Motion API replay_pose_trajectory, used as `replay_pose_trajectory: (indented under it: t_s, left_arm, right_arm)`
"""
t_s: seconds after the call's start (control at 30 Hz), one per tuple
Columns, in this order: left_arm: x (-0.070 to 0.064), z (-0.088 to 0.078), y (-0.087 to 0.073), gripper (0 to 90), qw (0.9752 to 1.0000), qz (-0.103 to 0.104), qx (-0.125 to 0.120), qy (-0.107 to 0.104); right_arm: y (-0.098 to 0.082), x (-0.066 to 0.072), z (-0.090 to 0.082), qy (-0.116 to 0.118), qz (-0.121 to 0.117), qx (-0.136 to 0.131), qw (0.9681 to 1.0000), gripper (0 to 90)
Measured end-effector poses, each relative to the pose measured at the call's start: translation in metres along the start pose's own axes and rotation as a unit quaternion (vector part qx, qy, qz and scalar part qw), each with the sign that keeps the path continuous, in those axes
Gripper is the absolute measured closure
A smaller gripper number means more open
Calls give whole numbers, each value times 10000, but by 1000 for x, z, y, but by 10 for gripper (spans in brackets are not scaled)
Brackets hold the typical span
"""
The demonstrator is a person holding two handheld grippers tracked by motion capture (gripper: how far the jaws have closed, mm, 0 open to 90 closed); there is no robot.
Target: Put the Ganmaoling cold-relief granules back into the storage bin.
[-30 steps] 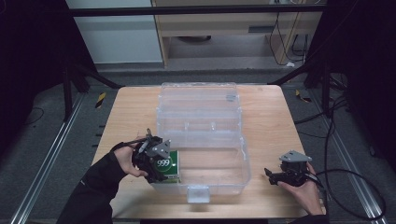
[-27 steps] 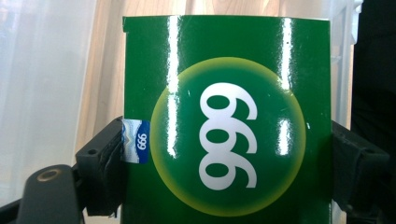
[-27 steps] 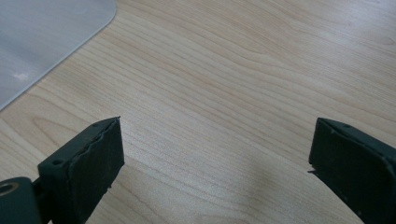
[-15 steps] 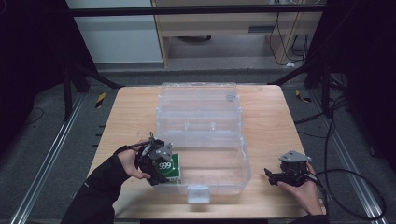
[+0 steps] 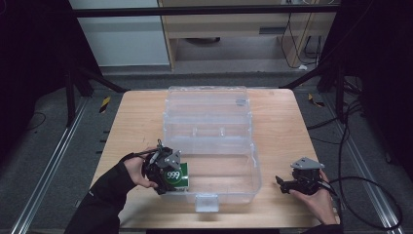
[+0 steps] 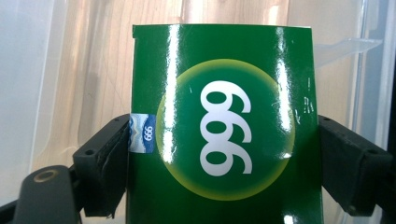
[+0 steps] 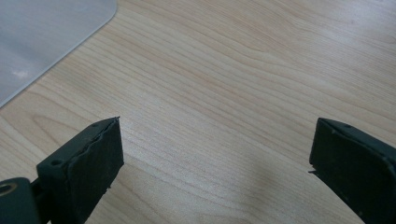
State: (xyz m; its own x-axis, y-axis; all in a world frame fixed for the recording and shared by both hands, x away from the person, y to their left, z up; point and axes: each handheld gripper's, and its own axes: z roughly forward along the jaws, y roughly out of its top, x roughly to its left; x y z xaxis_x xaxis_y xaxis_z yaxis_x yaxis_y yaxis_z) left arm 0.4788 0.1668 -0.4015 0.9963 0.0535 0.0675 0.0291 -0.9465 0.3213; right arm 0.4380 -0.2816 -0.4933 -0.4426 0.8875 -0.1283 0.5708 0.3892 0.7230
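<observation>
Sitting between the left hand-held gripper's [image 6: 219,154] just-opening jaws, the green box [image 6: 224,126] touches both pads.

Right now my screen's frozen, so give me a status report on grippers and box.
Left gripper jaws just opening, green 999 box between them at clear bin's front-left corner. Right gripper open above bare table. Nothing in the way.

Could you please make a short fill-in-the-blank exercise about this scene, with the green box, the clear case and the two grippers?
1. The number printed on the green box is ____.
2. The green box sits between the jaws of the ____ gripper.
3. The clear case stands on the table with its lid ____.
4. The right gripper has ____ between its jaws.

Missing words: 999; left; open; nothing
</observation>
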Motion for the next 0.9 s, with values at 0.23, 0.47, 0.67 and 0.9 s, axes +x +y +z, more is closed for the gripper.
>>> replay_pose_trajectory:
  t_s: [0.23, 0.47, 0.67, 0.9]
  left_arm:
    - [0, -7, -1, 130, 9997, -129, -173, 69]
    - [-3, -26, -1, 138, 9990, -117, -300, 310]
    - [-6, -46, -13, 169, 9955, -357, -639, 610]
    - [-10, -68, -43, 211, 9859, -937, -979, 981]
  right_arm:
    - [0, 0, 0, 8, 0, 3, 10000, 32]
    - [0, 0, 0, -7, 11, 3, 10000, 32]
    - [-1, -2, -2, -32, 52, -24, 10000, 37]
    - [-1, -2, -3, -56, 123, -26, 9999, 45]
